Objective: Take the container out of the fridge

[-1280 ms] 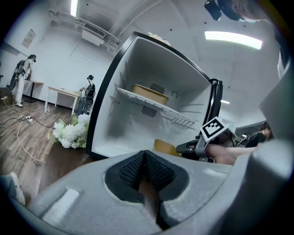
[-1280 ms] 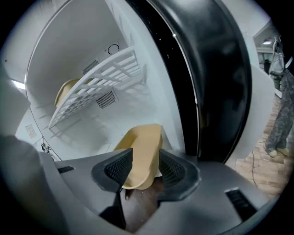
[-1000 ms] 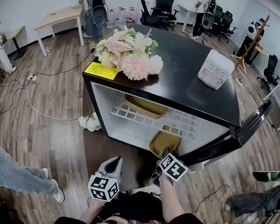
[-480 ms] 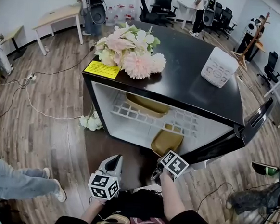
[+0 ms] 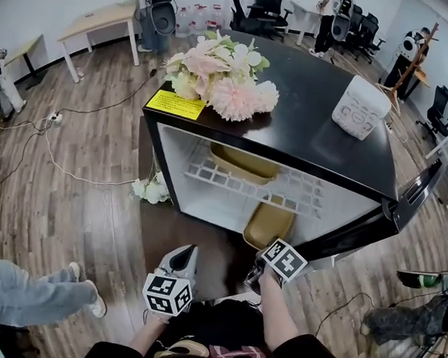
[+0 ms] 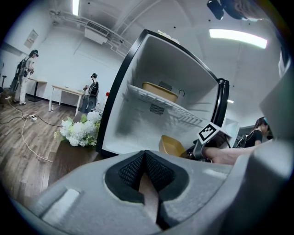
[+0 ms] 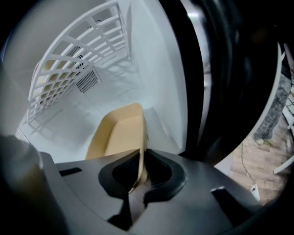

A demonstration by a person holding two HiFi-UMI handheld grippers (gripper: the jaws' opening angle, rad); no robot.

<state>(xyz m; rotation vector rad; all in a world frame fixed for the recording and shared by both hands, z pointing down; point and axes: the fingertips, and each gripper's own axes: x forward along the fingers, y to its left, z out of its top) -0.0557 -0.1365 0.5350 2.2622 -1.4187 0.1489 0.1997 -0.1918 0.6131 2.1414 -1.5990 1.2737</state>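
The right gripper's (image 7: 140,172) jaws have just been closing and now pinch the near wall of the tan container (image 7: 117,137). It sits on the floor of the open fridge (image 5: 312,135), at its front, under the wire shelf (image 5: 239,185). The left gripper (image 6: 146,172) hangs outside the fridge, jaws pressed together on nothing. With 1 wall gripped, the pull-out looks ready to begin.

In the fridge (image 5: 305,127), the container (image 5: 269,224) sits on its floor at the right; a second container (image 5: 244,165) lies on the wire shelf (image 5: 208,179) above, seemingly further back.
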